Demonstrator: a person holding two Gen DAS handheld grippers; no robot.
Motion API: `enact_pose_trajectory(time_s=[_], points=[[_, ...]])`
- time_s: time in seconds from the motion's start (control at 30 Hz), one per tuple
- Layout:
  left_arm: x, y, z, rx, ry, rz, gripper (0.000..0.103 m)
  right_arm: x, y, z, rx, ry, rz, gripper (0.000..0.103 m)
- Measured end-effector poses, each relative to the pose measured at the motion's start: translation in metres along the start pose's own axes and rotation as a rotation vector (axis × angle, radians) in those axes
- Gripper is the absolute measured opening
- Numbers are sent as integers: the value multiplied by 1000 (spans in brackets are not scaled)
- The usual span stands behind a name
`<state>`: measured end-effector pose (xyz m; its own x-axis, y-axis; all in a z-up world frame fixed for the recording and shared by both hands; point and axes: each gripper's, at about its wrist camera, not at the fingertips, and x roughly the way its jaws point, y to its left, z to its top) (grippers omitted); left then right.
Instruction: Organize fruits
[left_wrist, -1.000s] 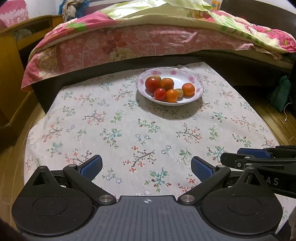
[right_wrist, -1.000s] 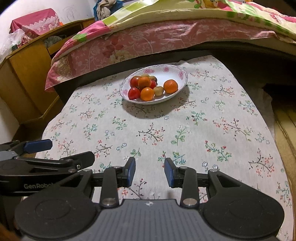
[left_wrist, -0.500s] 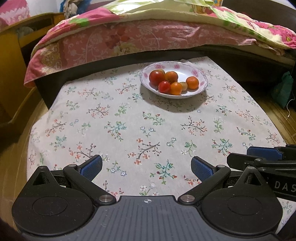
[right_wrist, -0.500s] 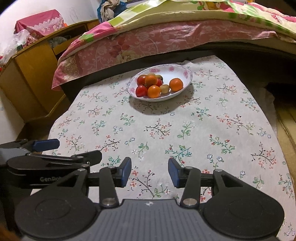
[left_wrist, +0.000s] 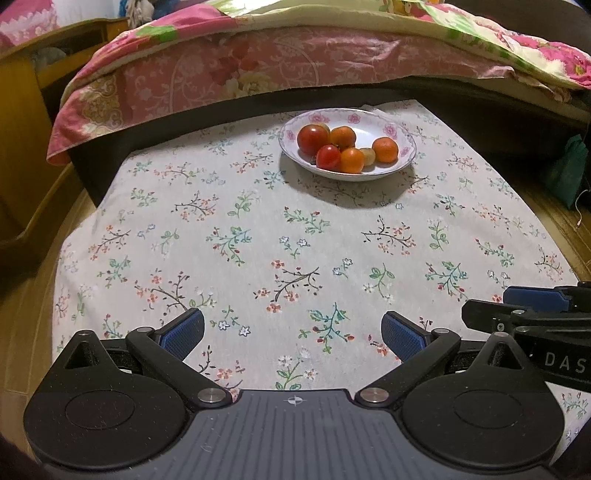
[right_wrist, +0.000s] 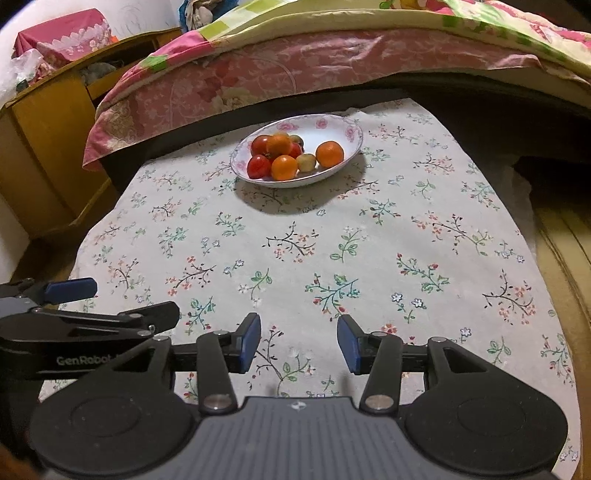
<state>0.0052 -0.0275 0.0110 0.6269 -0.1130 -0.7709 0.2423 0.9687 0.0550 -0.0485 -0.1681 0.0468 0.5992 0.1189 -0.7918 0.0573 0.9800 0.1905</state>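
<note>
We hold left gripper (left_wrist: 293, 334) wide apart, right gripper (right_wrist: 299, 345) apart too, narrower — both empty, low over floral tablecloth (left_wrist: 258, 236). Fruits piled in flowered dish (left_wrist: 404, 142) at far side, well apart from us: tomatoes (left_wrist: 312, 139), oranges (left_wrist: 385, 149), one small pale fruit (right_wrist: 306, 162). We judge fruit light, round, smooth — prone to roll; tomatoes soft, bruise easily. Take each across widest middle, gentle squeeze. Lone orange at dish's right looks easiest.

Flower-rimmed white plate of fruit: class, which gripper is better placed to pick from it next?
Probably the left gripper: its jaws gape wider, the flower-rimmed white plate lies near-centred ahead. The right gripper sees it off-left.
</note>
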Motion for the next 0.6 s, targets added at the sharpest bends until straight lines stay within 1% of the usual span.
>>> enact_pose_trajectory(time_s=[0.6], points=[[3,-2,-1,9,19,27,103,3,3,-4,-5,9,13,46]])
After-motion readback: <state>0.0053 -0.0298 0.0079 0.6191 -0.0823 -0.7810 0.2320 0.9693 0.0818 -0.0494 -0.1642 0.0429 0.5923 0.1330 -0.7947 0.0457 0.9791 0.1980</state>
